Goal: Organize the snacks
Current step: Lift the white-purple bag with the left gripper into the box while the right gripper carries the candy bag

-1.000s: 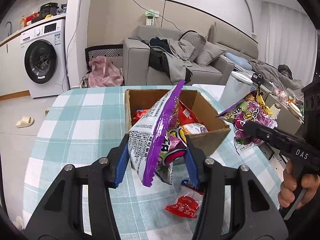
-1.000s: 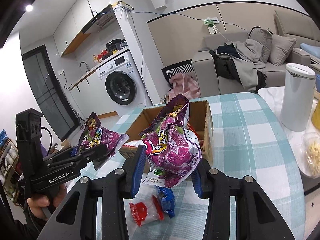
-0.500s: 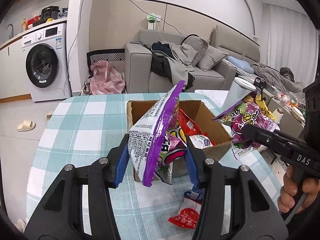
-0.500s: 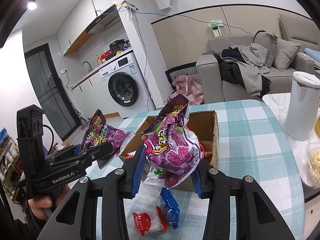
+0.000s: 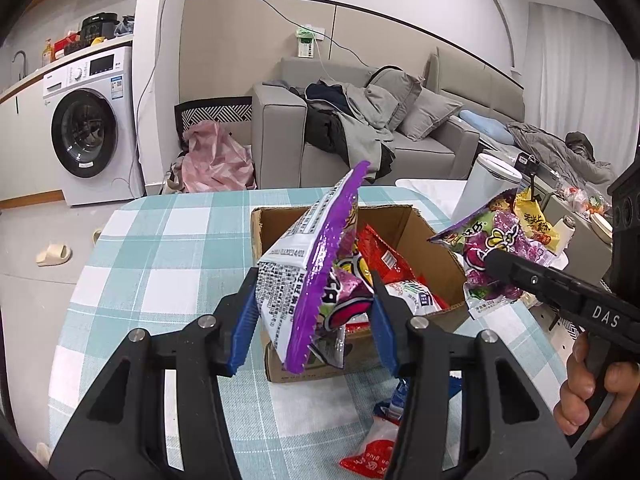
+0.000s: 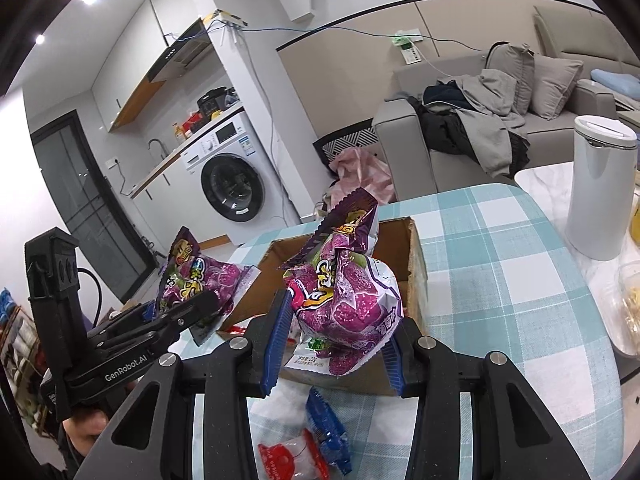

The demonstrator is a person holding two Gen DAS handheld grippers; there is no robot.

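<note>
My left gripper [image 5: 312, 320] is shut on a purple snack bag [image 5: 304, 268], held edge-up just in front of an open cardboard box [image 5: 424, 236] with red and white packets inside. To its right, the right gripper [image 5: 494, 260] holds a second purple bag [image 5: 496, 240] beside the box. In the right wrist view my right gripper [image 6: 332, 340] is shut on that crumpled purple bag [image 6: 344, 300] before the box [image 6: 416, 248]. The left gripper [image 6: 200, 304] with its bag [image 6: 200, 276] is at the left. A red packet [image 6: 288, 456] and a blue packet [image 6: 328, 424] lie on the table.
The table carries a teal checked cloth [image 5: 160, 240]. A white canister [image 6: 600, 196] stands at the right, with a clear tub of snacks [image 6: 632, 312] at the edge. A grey sofa [image 5: 360, 136] and a washing machine [image 5: 84, 132] stand behind. A hand [image 5: 592, 396] holds the right gripper's handle.
Both grippers have carried their purple bags a little forward toward the box, which now sits lower and nearer in both views. Both grips are unchanged.
</note>
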